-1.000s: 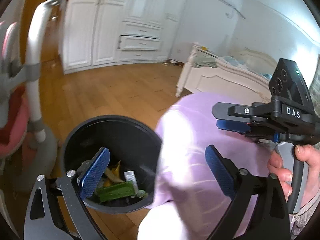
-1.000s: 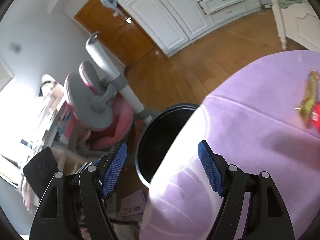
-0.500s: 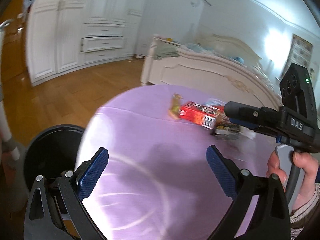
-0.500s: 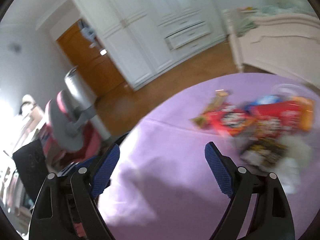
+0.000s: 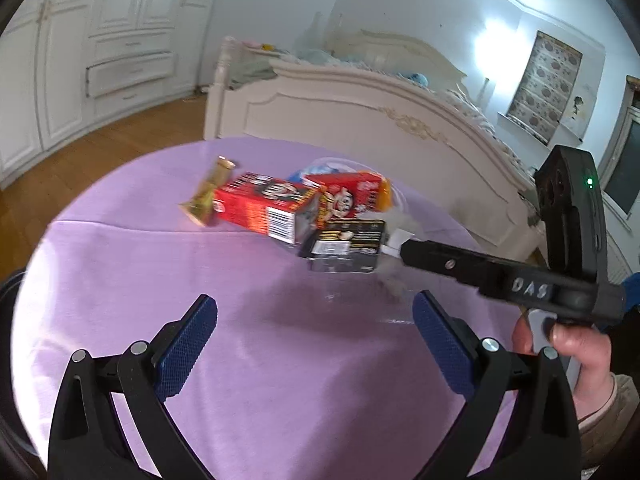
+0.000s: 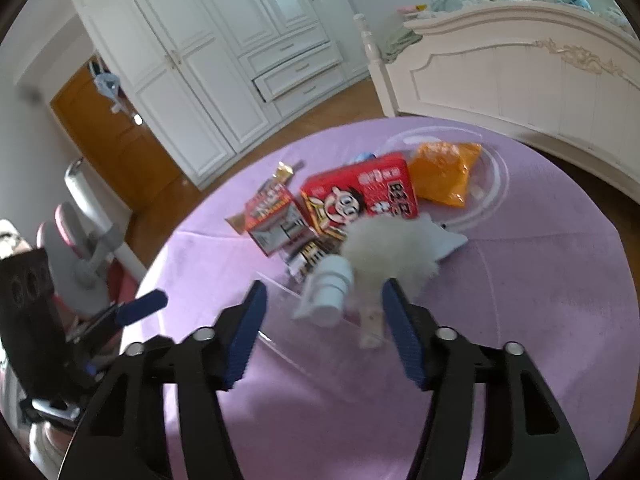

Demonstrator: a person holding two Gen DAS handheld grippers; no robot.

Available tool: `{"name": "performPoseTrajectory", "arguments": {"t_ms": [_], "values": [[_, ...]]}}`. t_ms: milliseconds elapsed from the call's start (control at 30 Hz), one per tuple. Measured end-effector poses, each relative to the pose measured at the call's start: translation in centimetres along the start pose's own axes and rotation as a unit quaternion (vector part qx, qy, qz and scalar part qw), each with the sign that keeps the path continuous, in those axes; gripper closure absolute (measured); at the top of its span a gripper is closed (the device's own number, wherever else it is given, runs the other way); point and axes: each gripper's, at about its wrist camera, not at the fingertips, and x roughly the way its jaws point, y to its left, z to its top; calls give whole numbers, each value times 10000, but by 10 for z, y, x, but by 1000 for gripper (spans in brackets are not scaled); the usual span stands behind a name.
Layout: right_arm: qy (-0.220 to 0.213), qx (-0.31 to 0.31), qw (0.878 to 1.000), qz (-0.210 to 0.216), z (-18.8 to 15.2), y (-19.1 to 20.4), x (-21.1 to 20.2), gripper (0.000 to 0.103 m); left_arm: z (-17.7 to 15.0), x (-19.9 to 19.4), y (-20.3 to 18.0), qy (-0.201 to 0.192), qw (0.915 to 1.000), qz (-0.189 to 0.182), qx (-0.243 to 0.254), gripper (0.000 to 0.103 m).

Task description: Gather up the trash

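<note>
A heap of trash lies on the round purple table (image 5: 168, 280): a gold wrapper (image 5: 208, 196), a red carton (image 5: 260, 208), a red cartoon box (image 6: 360, 196), a black box (image 5: 344, 248), an orange bag (image 6: 444, 172) and a white fluffy wad (image 6: 388, 252). My right gripper (image 6: 325, 300) reaches the near edge of the heap. Its jaws are closing with a small white bottle (image 6: 328, 292) between them, and the pads do not touch it. My left gripper (image 5: 316, 320) hangs open over bare cloth, short of the heap. In the left wrist view, the right gripper (image 5: 404, 254) points at the black box.
A clear plastic tray (image 6: 492, 176) lies under the orange bag. A white bed frame (image 6: 520, 68) stands just behind the table. A pink and grey chair (image 6: 80, 256) is off to the left. The dark bin's rim (image 5: 8, 292) shows at the left edge.
Both views have swung from the bin across to the trash heap on the table. The right gripper has come up to the heap and its jaws have narrowed around the white bottle.
</note>
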Motion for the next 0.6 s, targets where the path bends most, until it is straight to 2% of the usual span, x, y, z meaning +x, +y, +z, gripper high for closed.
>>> {"name": "performPoseTrajectory", "arguments": {"t_ms": [67,300,333,400,600], "values": [[-22,28,10000,15,0,-2,3,57,1,8,-3,89,9999,-54,26,6],[-119,5,9999,65,8,-3,7,58,8,33,-4,329,9994,-64,-15,6],[-121,-6,9999,61,9,-3,9,60,8,36,-5,368,9993,-70,-4,6],[-100,-27,9999,55,11,-4,10,78,8,42,-6,452,9989,-91,26,6],[-182,261,9991,263,10,-20,-2,79,3,39,-23,514,9983,-10,282,6]]}}
